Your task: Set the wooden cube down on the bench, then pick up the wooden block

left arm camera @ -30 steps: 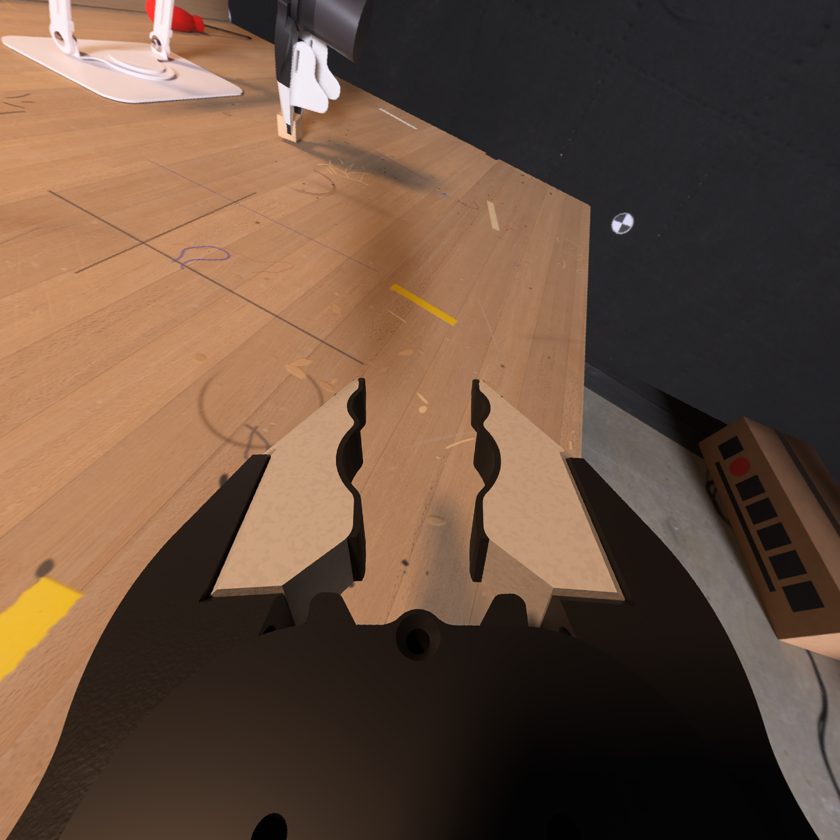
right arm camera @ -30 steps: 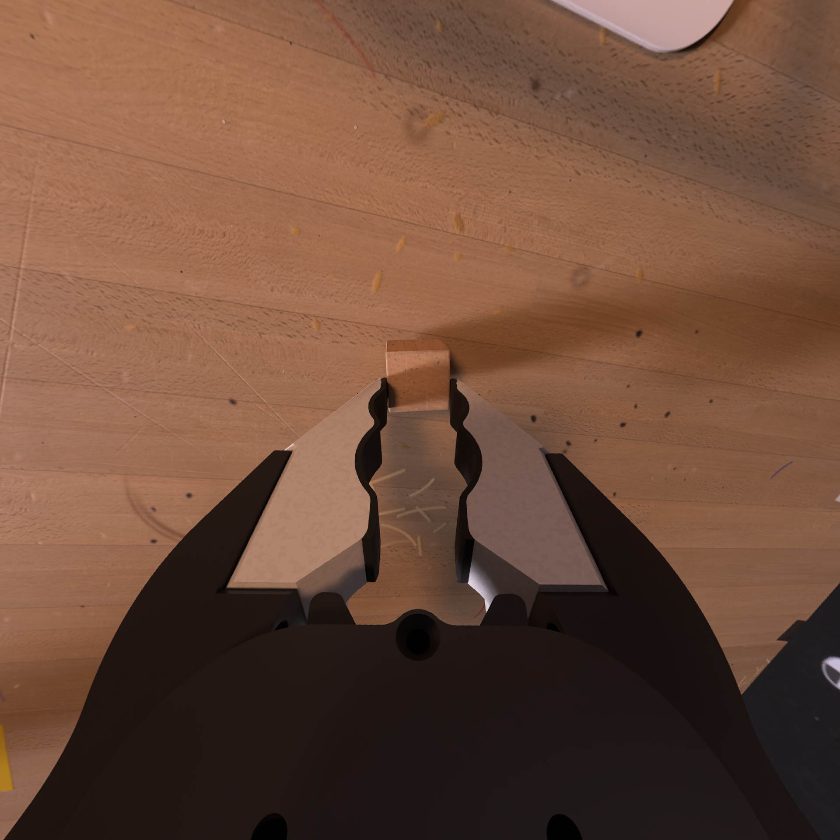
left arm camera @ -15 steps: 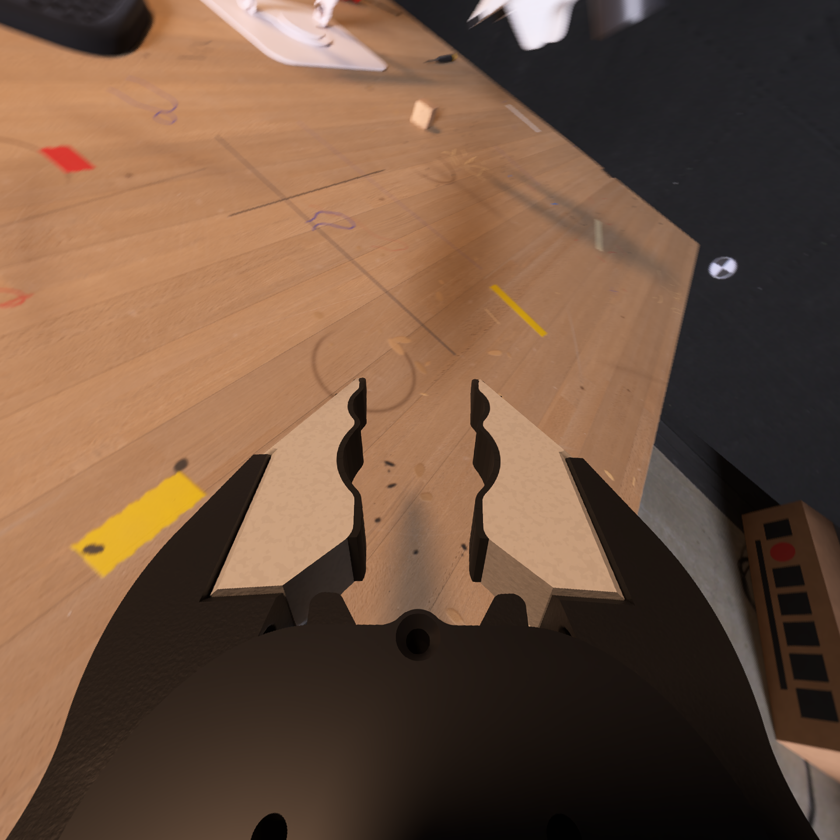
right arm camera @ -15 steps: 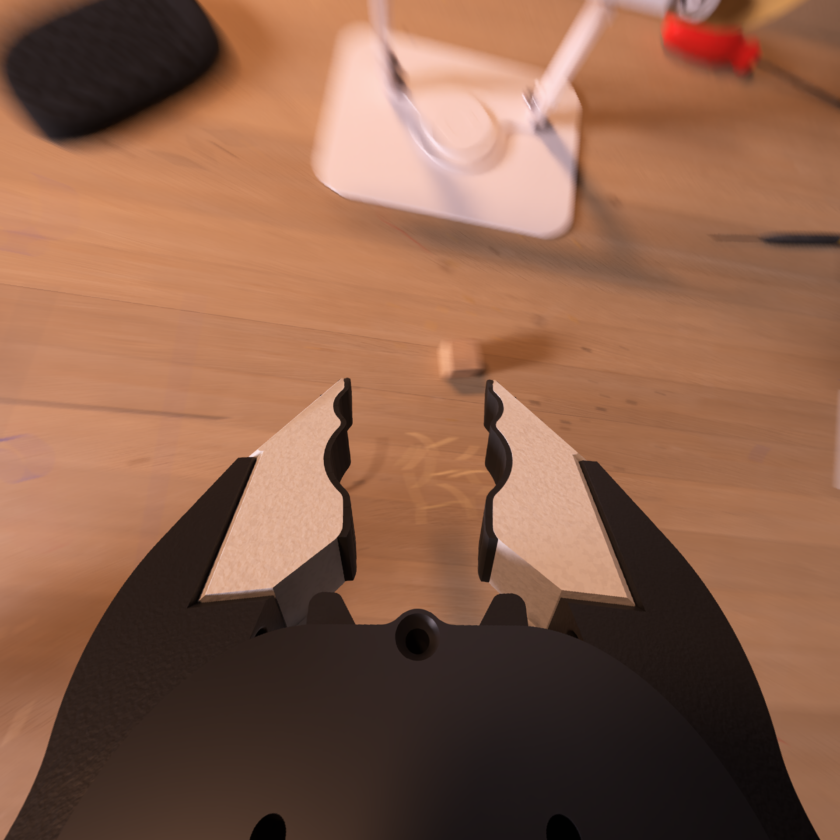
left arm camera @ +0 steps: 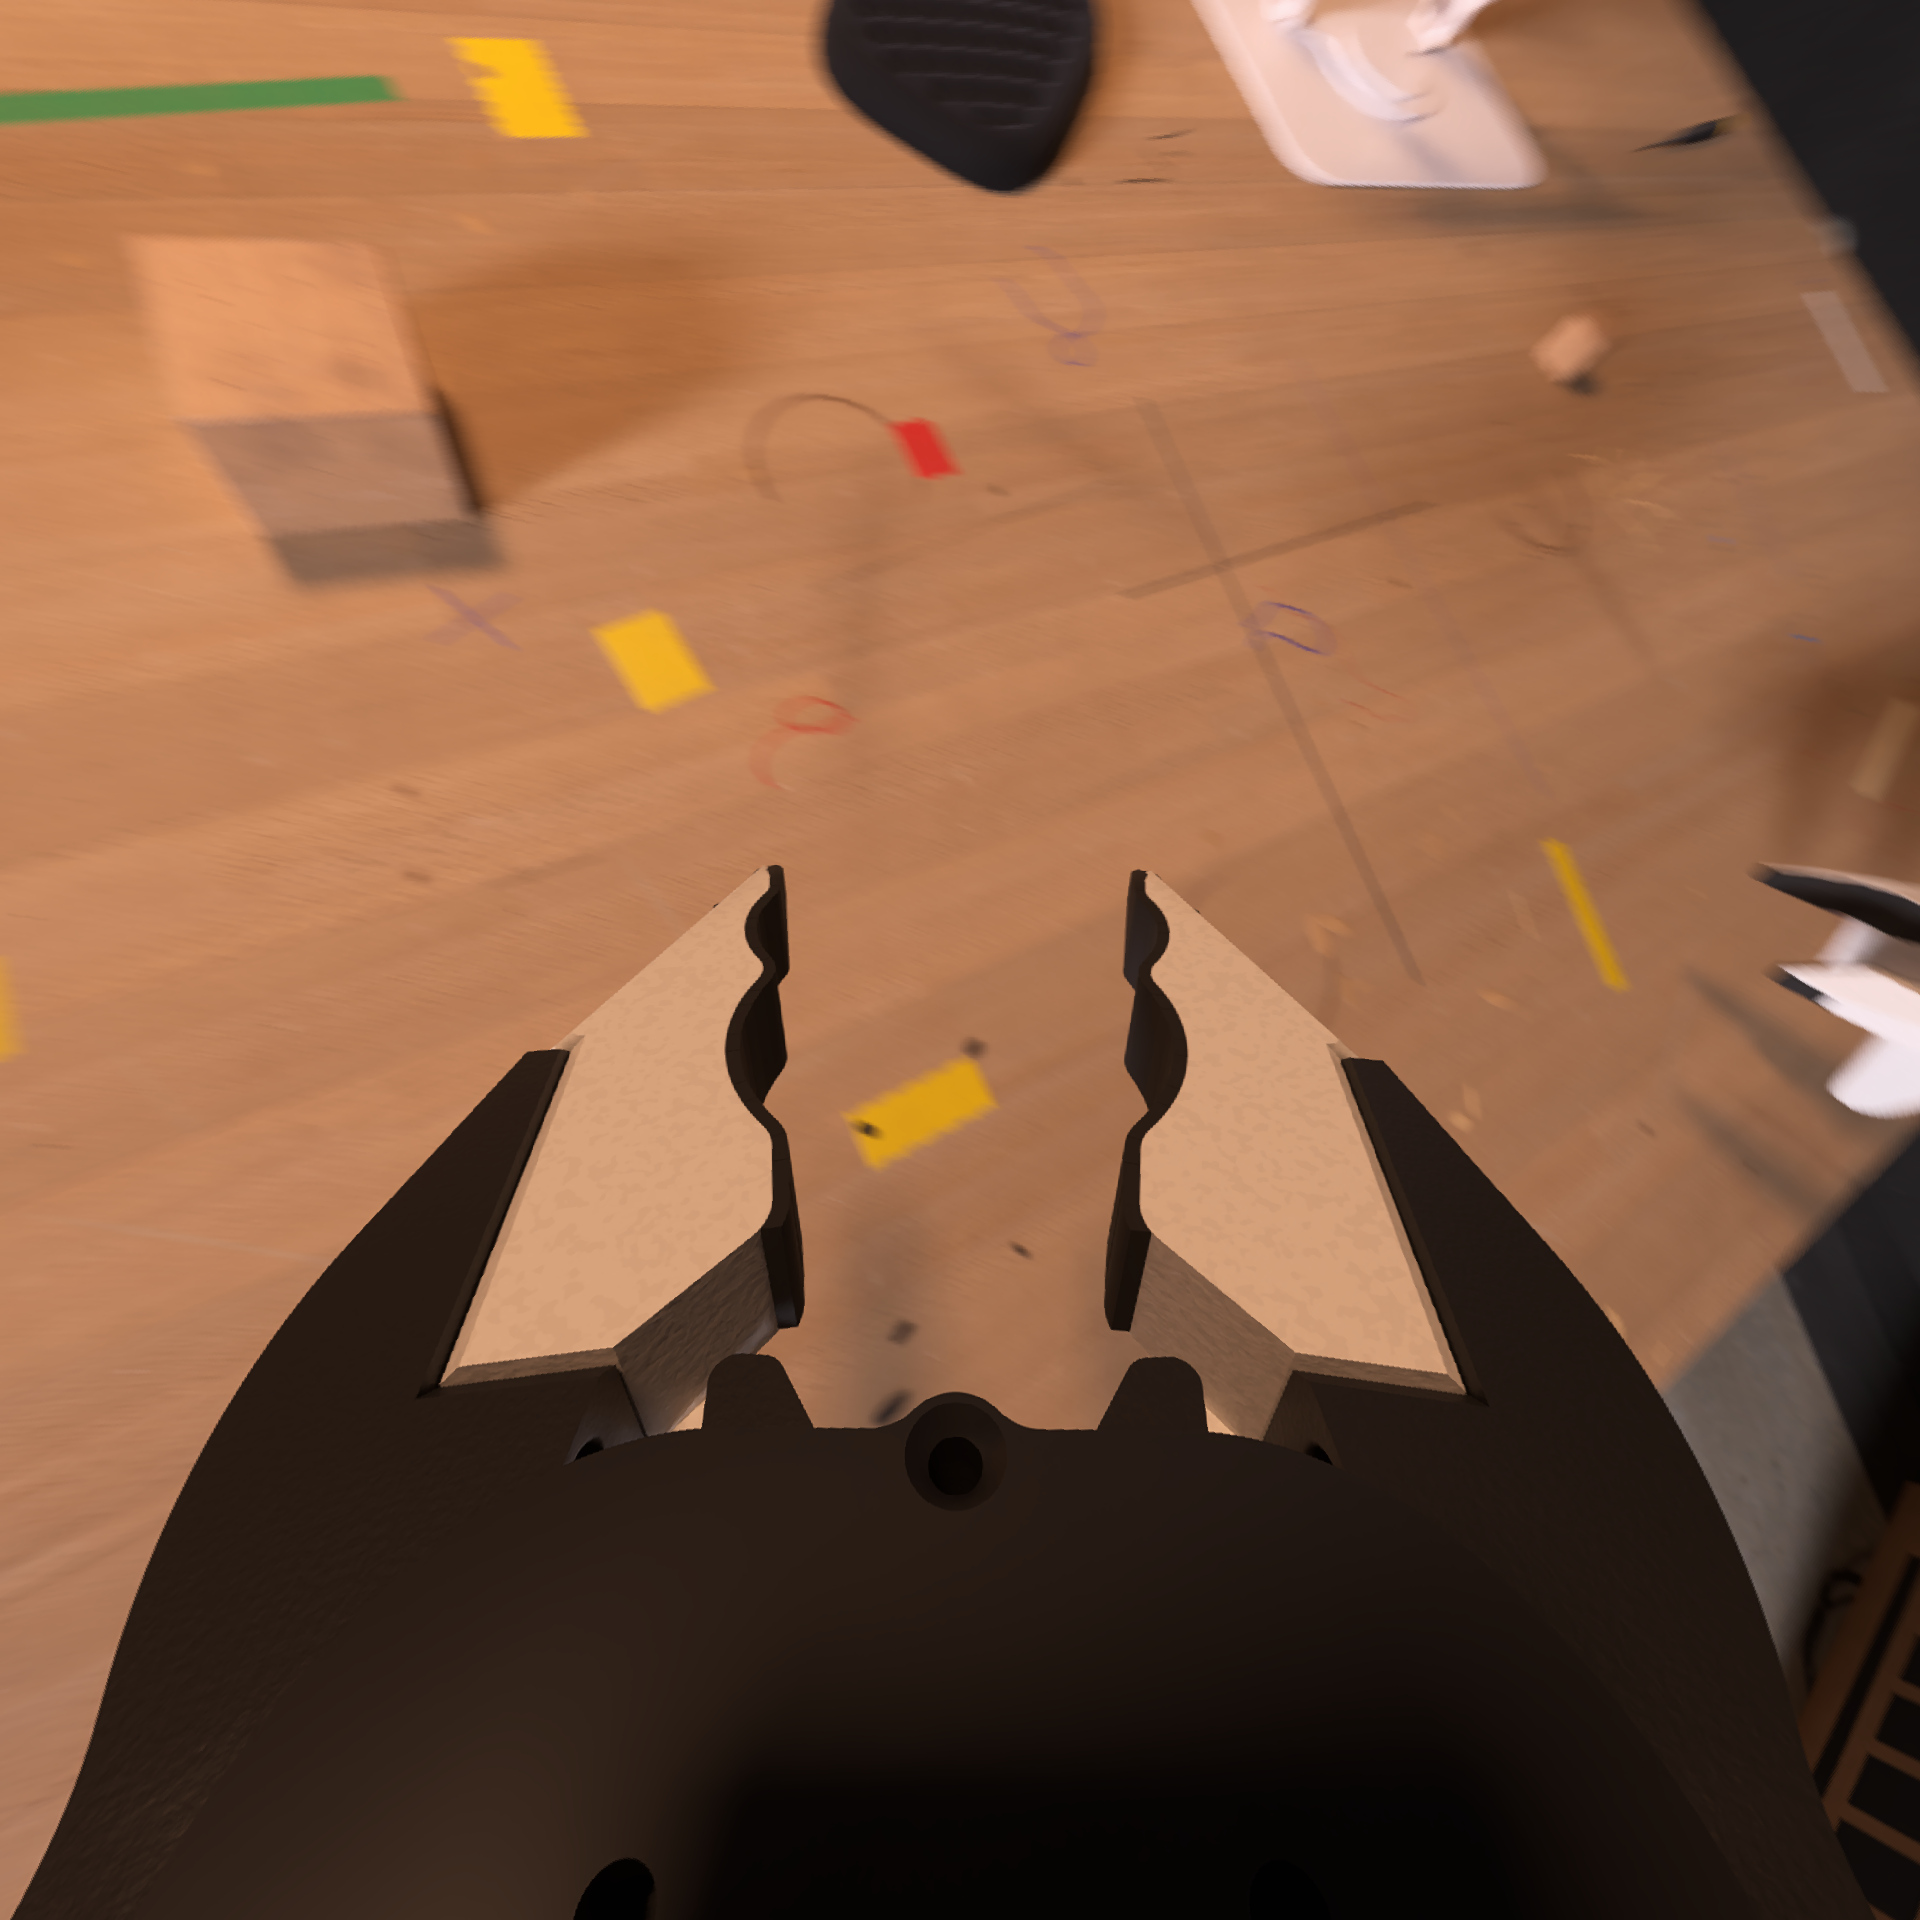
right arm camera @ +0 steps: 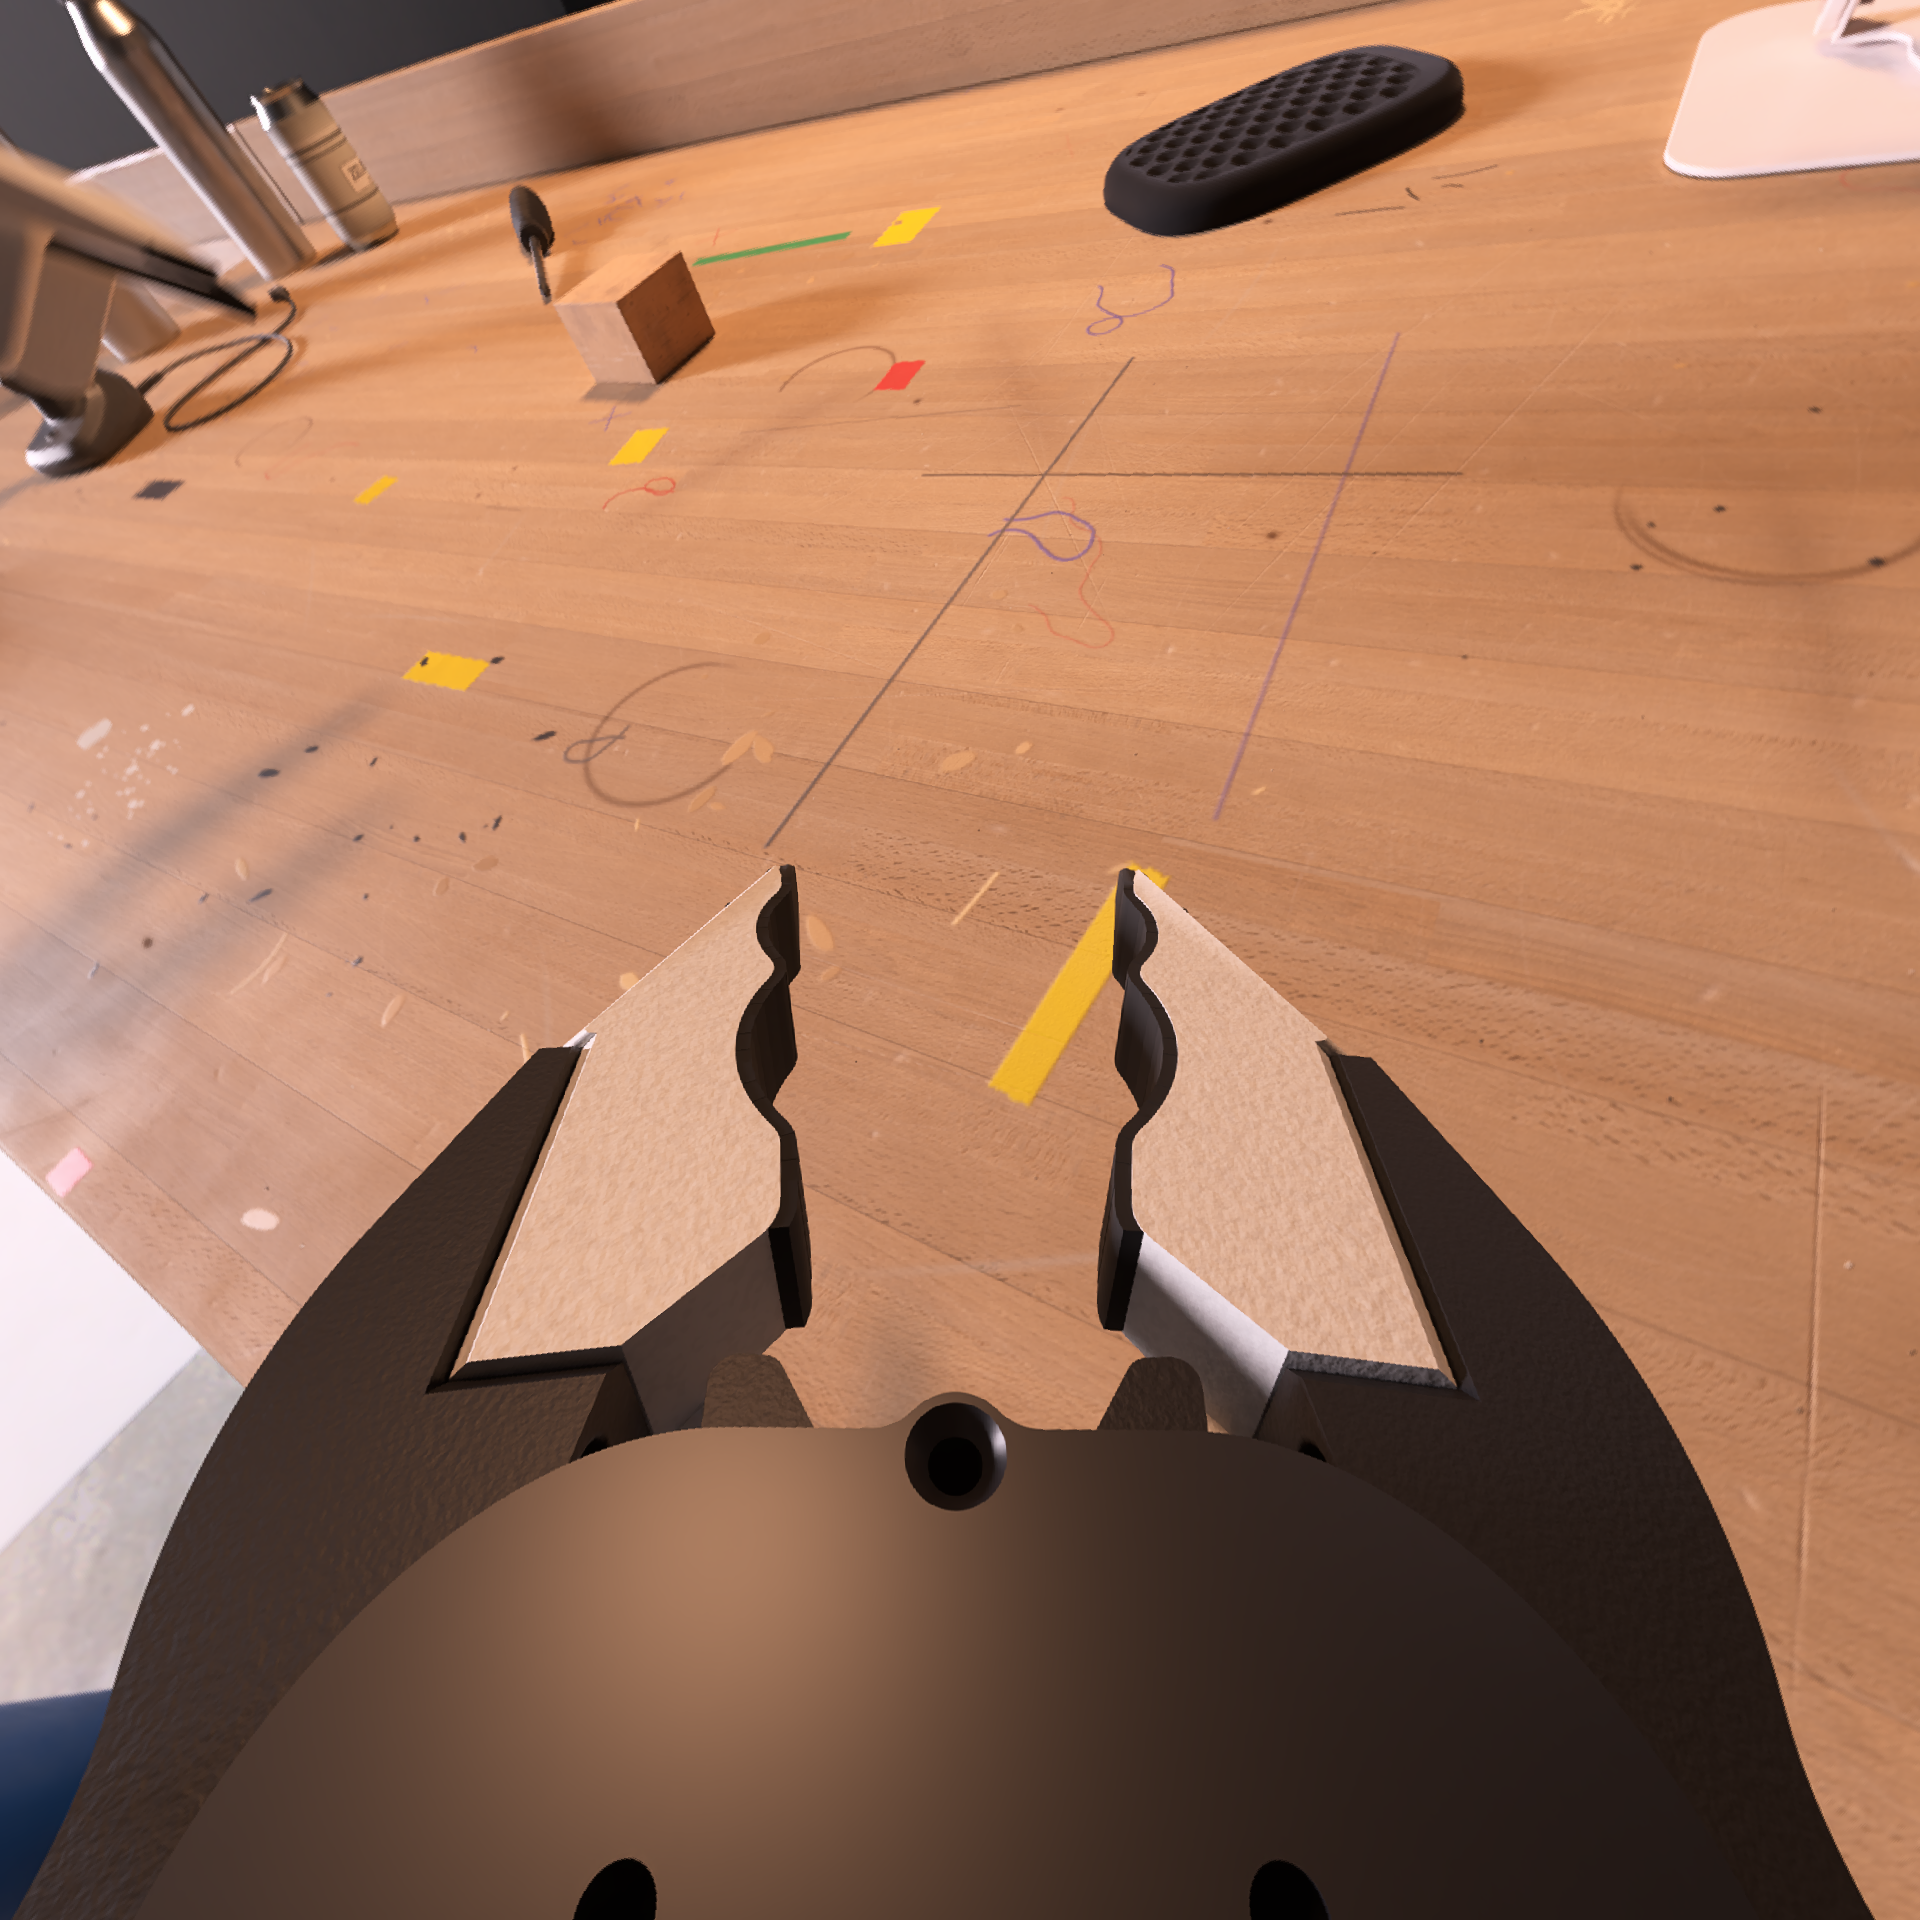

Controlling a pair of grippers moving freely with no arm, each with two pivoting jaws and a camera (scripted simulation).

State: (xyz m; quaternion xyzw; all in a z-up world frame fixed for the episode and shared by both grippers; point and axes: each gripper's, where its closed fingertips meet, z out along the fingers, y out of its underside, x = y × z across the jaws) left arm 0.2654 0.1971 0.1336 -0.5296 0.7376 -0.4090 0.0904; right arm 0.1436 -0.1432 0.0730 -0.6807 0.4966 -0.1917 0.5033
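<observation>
The small wooden cube [left arm camera: 1569, 348] lies on the bench at the far right of the left wrist view, free of any gripper. The larger wooden block [left arm camera: 296, 379] stands on the bench at the upper left there, blurred; it also shows in the right wrist view [right arm camera: 636, 317] far ahead to the left. My left gripper [left arm camera: 954, 883] is open and empty above the bench. My right gripper [right arm camera: 951, 883] is open and empty, well short of the block. Its white fingers [left arm camera: 1860, 1013] show at the right edge of the left wrist view.
A black perforated pad [right arm camera: 1283, 135] and a white stand base [right arm camera: 1808, 104] lie at the back. A screwdriver [right arm camera: 532, 234], metal cylinders [right arm camera: 322, 166] and a cabled tool [right arm camera: 83, 405] sit at the back left. The bench edge [left arm camera: 1704, 1340] drops off at the right.
Both grippers swung left across the bench, away from the cube. The block came into both views. The left gripper opened wider. The right gripper stays open and has drawn far back from the cube.
</observation>
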